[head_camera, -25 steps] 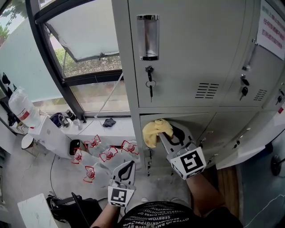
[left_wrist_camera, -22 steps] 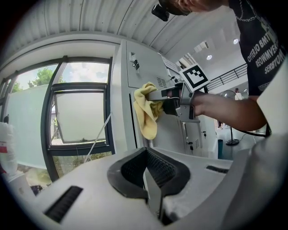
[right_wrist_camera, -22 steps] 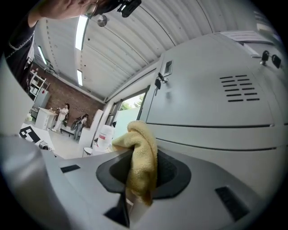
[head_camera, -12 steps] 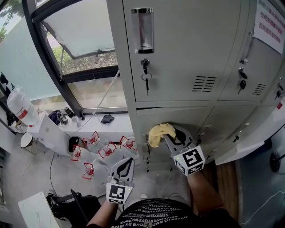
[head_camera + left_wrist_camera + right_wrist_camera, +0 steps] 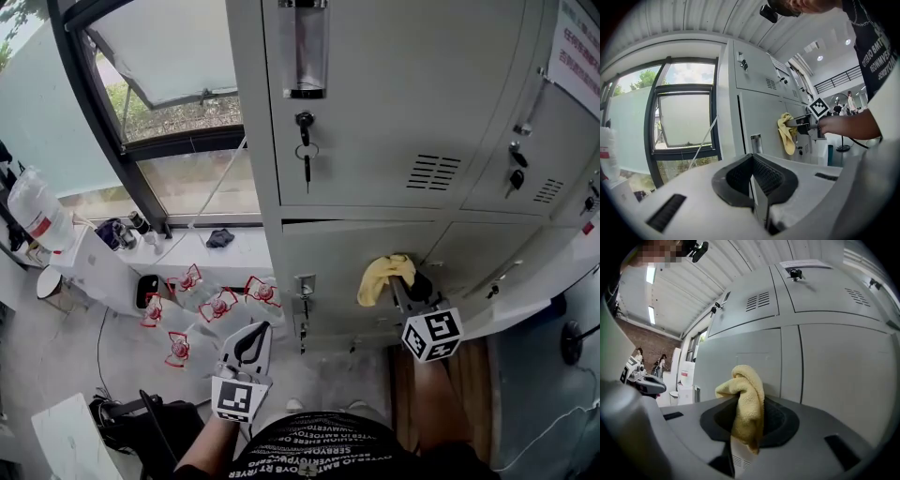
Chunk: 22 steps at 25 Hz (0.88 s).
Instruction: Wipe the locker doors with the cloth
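My right gripper [image 5: 410, 279] is shut on a yellow cloth [image 5: 383, 276], which presses against the lower grey locker door [image 5: 337, 253] near its right edge. In the right gripper view the yellow cloth [image 5: 745, 404] hangs folded between the jaws, with the lower locker door [image 5: 740, 362] just behind it. My left gripper [image 5: 251, 345] hangs low and left of the lockers, shut and holding nothing. From the left gripper view its jaws meet, and the cloth [image 5: 787, 133] shows on the door farther right.
The upper locker door [image 5: 394, 103] has a key [image 5: 305, 155] hanging in its lock. A window [image 5: 169, 94] stands left of the lockers. Several red-and-white plastic bags [image 5: 211, 309] lie on the floor below it. A big water bottle [image 5: 33, 220] stands at far left.
My right gripper has carried the cloth rightward across the lower locker door, from near its left edge to its right side. The left gripper has stayed low and shut.
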### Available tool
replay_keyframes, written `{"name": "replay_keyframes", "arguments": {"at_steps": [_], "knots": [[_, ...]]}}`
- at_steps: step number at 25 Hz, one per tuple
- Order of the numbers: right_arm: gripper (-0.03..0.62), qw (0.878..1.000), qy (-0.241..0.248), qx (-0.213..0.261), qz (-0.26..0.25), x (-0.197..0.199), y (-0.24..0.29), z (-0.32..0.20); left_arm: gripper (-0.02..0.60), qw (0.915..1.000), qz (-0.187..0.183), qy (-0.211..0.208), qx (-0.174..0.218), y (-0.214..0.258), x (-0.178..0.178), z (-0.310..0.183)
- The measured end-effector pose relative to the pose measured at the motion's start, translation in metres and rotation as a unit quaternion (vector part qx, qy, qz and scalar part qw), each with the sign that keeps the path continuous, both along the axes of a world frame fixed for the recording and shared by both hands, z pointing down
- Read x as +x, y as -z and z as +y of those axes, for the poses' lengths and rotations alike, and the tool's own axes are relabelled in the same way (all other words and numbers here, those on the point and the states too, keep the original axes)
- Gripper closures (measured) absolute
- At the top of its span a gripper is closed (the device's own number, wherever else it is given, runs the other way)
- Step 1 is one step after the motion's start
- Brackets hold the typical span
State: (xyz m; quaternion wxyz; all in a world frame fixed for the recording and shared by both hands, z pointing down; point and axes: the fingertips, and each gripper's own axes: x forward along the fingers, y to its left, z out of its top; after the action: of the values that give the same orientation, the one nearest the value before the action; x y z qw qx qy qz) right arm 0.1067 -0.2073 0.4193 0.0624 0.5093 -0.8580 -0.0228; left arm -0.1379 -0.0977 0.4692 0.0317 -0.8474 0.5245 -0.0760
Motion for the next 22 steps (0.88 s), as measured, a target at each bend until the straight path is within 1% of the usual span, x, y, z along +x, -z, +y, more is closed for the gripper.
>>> {"name": "replay_keyframes", "arguments": {"at_steps": [3,6,8,12,14,15,17,19,22], "knots": [[0.503,0.999,0.031,0.007,0.003,-0.033,0.002,0.004,0.577,1.0000,0.000,-0.002,-0.001,-0.002,0.005,0.001],[0.504,0.998,0.069,0.012,0.005,-0.072,0.003,0.010,0.577,0.9999,-0.006,-0.005,0.012,-0.001,0.008,0.000],[0.505,0.995,0.095,0.014,0.006,-0.095,0.004,0.013,0.577,1.0000,-0.002,-0.002,0.005,-0.001,0.009,0.000],[0.505,0.989,0.145,0.022,0.034,-0.139,0.001,0.021,0.577,1.0000,0.001,-0.002,-0.003,-0.004,0.013,0.000],[0.505,0.984,0.173,0.010,0.050,-0.158,-0.010,0.025,0.577,1.0000,0.001,-0.002,-0.004,-0.005,0.015,0.000],[0.505,0.982,0.182,0.000,0.055,-0.162,-0.017,0.026,0.577,1.0000,0.002,-0.001,-0.005,-0.006,0.015,0.000],[0.505,0.982,0.181,-0.014,0.058,-0.156,-0.032,0.025,0.577,1.0000,0.004,-0.001,-0.006,-0.007,0.016,0.000],[0.505,0.985,0.162,-0.025,0.055,-0.135,-0.043,0.021,0.577,1.0000,0.005,0.000,-0.007,-0.008,0.014,0.000],[0.505,0.990,0.121,-0.046,0.052,-0.091,-0.060,0.013,0.577,0.9999,0.005,0.004,-0.010,-0.011,0.011,-0.002]]}}
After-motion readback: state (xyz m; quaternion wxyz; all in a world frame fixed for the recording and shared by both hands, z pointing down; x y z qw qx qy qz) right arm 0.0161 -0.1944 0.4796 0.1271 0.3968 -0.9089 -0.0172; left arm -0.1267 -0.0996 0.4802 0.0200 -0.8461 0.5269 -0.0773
